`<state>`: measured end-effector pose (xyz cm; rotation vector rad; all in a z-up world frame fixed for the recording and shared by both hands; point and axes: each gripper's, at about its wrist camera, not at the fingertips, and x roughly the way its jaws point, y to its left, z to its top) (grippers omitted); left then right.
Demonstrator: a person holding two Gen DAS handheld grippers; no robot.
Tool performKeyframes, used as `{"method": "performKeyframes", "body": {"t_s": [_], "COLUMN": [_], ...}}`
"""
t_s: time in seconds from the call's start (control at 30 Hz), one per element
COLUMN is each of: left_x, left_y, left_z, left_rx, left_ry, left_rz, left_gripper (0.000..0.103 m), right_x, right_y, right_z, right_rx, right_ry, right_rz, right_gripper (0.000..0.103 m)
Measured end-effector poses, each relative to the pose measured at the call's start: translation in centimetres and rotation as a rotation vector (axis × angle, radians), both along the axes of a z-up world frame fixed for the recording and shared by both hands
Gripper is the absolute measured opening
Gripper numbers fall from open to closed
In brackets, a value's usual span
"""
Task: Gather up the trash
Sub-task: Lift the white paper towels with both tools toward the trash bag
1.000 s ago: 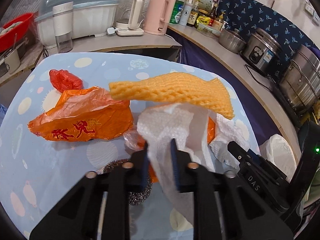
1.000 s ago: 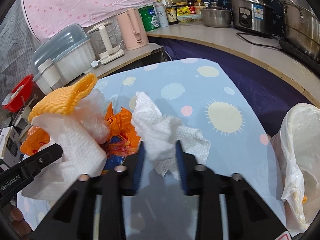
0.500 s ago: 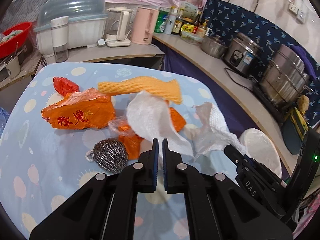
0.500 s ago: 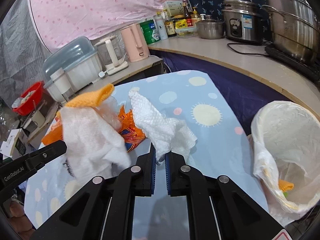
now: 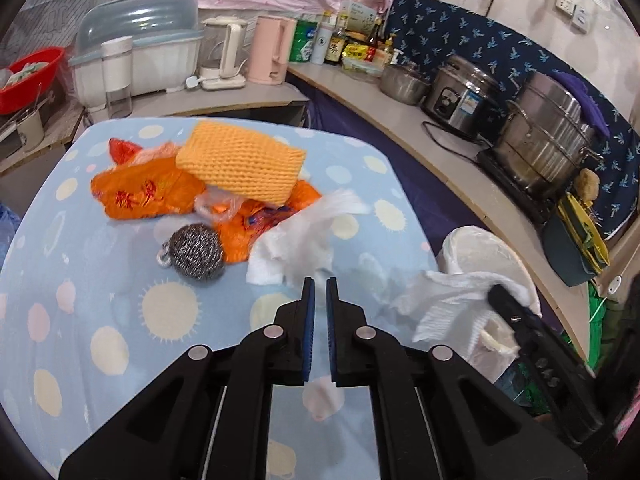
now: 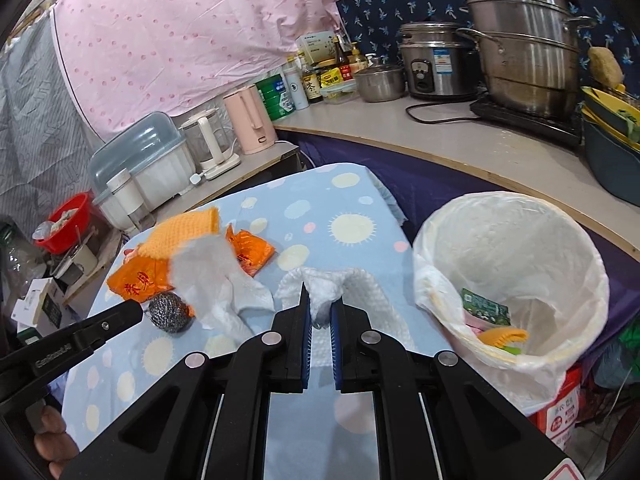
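My left gripper (image 5: 320, 284) is shut on a white paper towel (image 5: 296, 240) and holds it above the blue spotted table (image 5: 120, 320). My right gripper (image 6: 320, 308) is shut on another white paper towel (image 6: 324, 288), lifted near the white-lined trash bin (image 6: 516, 280). The right gripper with its towel (image 5: 448, 300) also shows in the left wrist view, next to the bin (image 5: 480, 248). On the table lie an orange snack bag (image 5: 140, 192), a yellow foam net (image 5: 240, 164), a steel scourer (image 5: 196, 252) and smaller orange wrappers (image 5: 244, 228).
A counter (image 5: 360, 88) with a pink kettle (image 5: 272, 56), bottles, a rice cooker (image 5: 460, 92) and a steel pot (image 5: 548, 136) curves behind and right of the table. A dish rack (image 5: 140, 52) and red basin (image 5: 28, 76) stand at the back left. The bin holds some trash (image 6: 492, 320).
Both grippers have pulled back and to the right with their paper towels, toward the bin. The yellow foam net has slid off the left towel and lies on the pile.
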<state>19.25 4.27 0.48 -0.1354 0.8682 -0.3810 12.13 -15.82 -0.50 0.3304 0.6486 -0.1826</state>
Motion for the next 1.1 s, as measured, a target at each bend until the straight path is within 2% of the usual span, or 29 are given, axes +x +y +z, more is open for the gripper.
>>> {"method": "performKeyframes", "body": {"t_s": [0.03, 0.07, 0.1, 0.17, 0.23, 0.27, 0.37, 0.47, 0.67, 0.77, 0.83, 0.93, 1.0, 1.03, 1.07, 1.1], "left_x": [0.2, 0.4, 0.5, 0.7, 1.0, 1.3, 2.0, 3.3, 6.3, 7.5, 8.1, 9.0, 9.3, 9.3, 9.2, 9.1], "left_y": [0.2, 0.5, 0.9, 1.4, 1.4, 1.4, 0.7, -0.6, -2.9, -3.5, -3.8, -4.4, -4.5, -4.5, -4.5, -4.5], "left_z": [-0.5, -0.9, -1.3, -2.0, -2.4, -2.5, -3.0, -4.0, -6.6, -7.4, -7.8, -8.6, -9.0, -9.2, -9.2, -9.1], "left_rx": [0.007, 0.009, 0.011, 0.02, 0.033, 0.037, 0.043, 0.08, 0.125, 0.13, 0.129, 0.144, 0.155, 0.158, 0.161, 0.163], "left_ry": [0.012, 0.021, 0.023, 0.026, 0.028, 0.028, 0.022, 0.012, 0.044, 0.053, 0.062, 0.093, 0.113, 0.118, 0.121, 0.119], "left_rz": [0.011, 0.03, 0.047, 0.06, 0.07, 0.073, 0.052, 0.043, 0.036, 0.041, 0.04, 0.026, 0.023, 0.017, 0.017, 0.019], "left_gripper": [0.019, 0.035, 0.043, 0.044, 0.053, 0.063, 0.079, 0.086, 0.086, 0.085, 0.079, 0.057, 0.03, 0.022, 0.01, 0.008], "right_x": [-0.3, -0.5, -0.7, -0.9, -0.8, -0.7, -0.5, 0.0, 0.8, 1.3, 1.6, 2.0, 2.2, 2.3, 2.3, 2.4], "right_y": [-0.2, -0.4, -0.4, -0.6, -0.7, -0.8, -1.0, -1.1, -1.4, -1.8, -2.0, -2.0, -2.0, -1.9, -1.9, -1.8], "right_z": [0.0, -0.1, -0.2, -0.5, -0.7, -0.9, -1.4, -1.9, -2.4, -2.6, -2.8, -3.1, -3.3, -3.3, -3.4, -3.4], "right_rx": [0.002, 0.005, 0.006, 0.007, 0.014, 0.021, 0.034, 0.041, 0.042, 0.042, 0.043, 0.04, 0.04, 0.042, 0.043, 0.043], "right_ry": [0.0, 0.0, 0.001, 0.002, 0.004, 0.004, 0.007, 0.014, 0.024, 0.03, 0.034, 0.041, 0.046, 0.047, 0.048, 0.047], "right_rz": [-0.002, -0.002, -0.002, -0.003, -0.003, -0.004, -0.007, -0.004, -0.004, -0.007, -0.011, -0.013, -0.012, -0.011, -0.01, -0.009], "right_gripper": [0.008, 0.008, 0.008, 0.008, 0.008, 0.008, 0.008, 0.008, 0.008, 0.008, 0.008, 0.008, 0.008, 0.008, 0.008, 0.008]}}
